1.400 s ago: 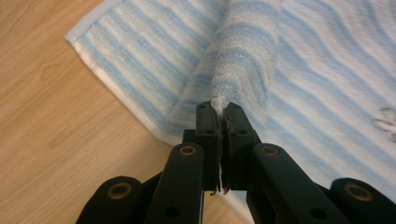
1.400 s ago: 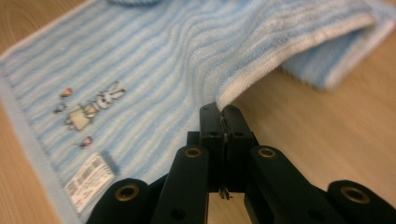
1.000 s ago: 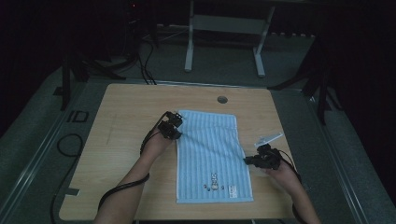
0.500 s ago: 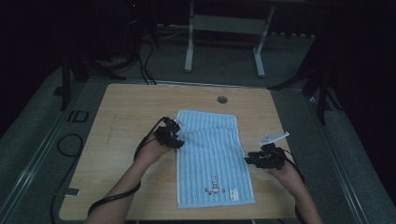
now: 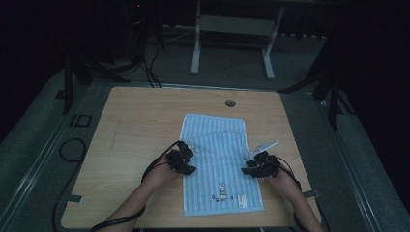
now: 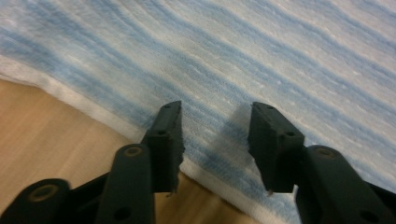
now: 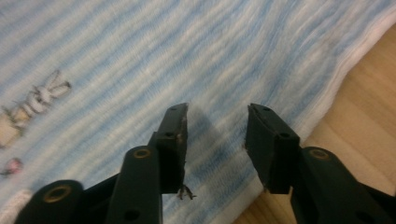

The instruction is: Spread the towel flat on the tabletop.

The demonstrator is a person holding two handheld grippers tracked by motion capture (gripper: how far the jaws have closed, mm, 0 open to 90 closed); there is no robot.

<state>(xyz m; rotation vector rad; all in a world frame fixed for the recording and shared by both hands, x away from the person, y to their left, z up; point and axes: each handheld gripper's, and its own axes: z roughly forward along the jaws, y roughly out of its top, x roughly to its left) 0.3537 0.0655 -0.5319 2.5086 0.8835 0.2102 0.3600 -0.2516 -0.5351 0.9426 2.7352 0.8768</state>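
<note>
- High view: a blue-and-white striped towel lies flat, long side running away from the person, on the right half of a wooden counter. Its far end sits near a round hole in the counter top.
- Near the towel's close end there is a small printed motif and a pale label.
- The left claw sits at the towel's left edge, about midway along it, held by the person's left hand. A black cable trails back along the forearm.
- The right claw sits at the towel's right edge, roughly level with the left one, held by the right hand. A pale grey plate sticks out above it.
- Left gripper view: the left claw is spread, with a clear gap between its two black jaws. Both tips hang over the striped cloth just inside its white hem, with bare wood behind; whether they touch the cloth I cannot tell.
- Right gripper view: the right claw is likewise spread, gripping nothing, its tips over the towel close to the hem, with wood at the right. The blurred rabbit-like print shows at the left.
- Beyond the counter, the dim floor holds a metal frame and loose cables.
</note>
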